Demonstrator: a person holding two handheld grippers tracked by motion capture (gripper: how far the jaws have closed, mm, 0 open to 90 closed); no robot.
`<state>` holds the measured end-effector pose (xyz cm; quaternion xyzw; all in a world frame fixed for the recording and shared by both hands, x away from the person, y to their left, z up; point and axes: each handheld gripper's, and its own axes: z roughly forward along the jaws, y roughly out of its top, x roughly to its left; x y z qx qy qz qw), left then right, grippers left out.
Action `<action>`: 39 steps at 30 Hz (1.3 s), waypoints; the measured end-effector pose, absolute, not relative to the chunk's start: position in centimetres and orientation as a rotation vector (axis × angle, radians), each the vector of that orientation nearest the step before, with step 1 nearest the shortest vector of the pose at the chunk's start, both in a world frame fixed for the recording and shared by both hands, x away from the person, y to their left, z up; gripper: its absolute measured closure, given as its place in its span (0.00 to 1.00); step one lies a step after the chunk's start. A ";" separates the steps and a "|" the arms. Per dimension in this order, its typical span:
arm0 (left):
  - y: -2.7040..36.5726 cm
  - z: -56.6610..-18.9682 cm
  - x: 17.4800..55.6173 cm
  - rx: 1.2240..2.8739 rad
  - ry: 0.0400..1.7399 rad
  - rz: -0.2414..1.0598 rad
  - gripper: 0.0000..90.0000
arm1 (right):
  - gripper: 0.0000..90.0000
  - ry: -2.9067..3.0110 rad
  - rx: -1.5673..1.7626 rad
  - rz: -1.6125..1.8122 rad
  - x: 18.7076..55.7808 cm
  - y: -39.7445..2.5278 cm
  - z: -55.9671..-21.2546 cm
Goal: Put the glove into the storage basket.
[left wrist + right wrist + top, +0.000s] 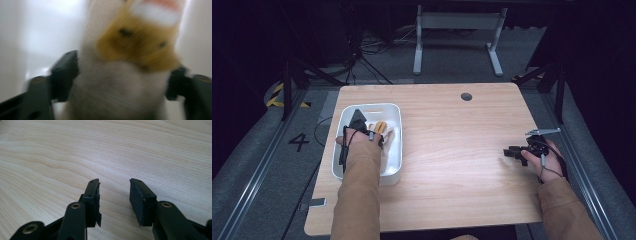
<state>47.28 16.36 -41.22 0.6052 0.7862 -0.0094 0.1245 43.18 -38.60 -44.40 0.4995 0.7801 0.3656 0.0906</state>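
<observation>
A white bin (395,108) stands at the table's left side. Inside it lies a soft plush toy (381,127), white with an orange patch. My left gripper (374,134) reaches down into the bin. In the left gripper view, which is blurred, the plush toy (135,45) bulges between the two black jaws of that gripper (123,72), which press on its white body from both sides. My right gripper (511,151) hovers low over the bare wood near the table's right edge. In its own view that gripper (113,187) is open, with nothing between the jaws.
The light wooden table (452,130) has a small round dark hole (466,96) near its far edge. Beyond the table are grey floor, cables and the white legs of a frame (418,50). A dark rail (579,160) runs close along the right edge.
</observation>
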 end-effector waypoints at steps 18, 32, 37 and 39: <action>15.5 -39.5 47.2 1.847 2.170 0.159 0.24 | 0.65 2.314 1.473 1.096 43.3 -38.5 -44.3; 15.9 -34.5 45.5 1.896 1.902 0.255 0.33 | 0.64 2.332 1.425 1.094 43.8 -37.7 -44.2; 14.6 -33.6 44.6 1.988 1.707 0.285 0.34 | 0.64 2.328 1.421 1.099 43.7 -37.7 -44.1; 13.7 -33.2 44.3 2.004 1.645 0.273 0.34 | 0.64 2.330 1.413 1.098 43.7 -37.6 -44.1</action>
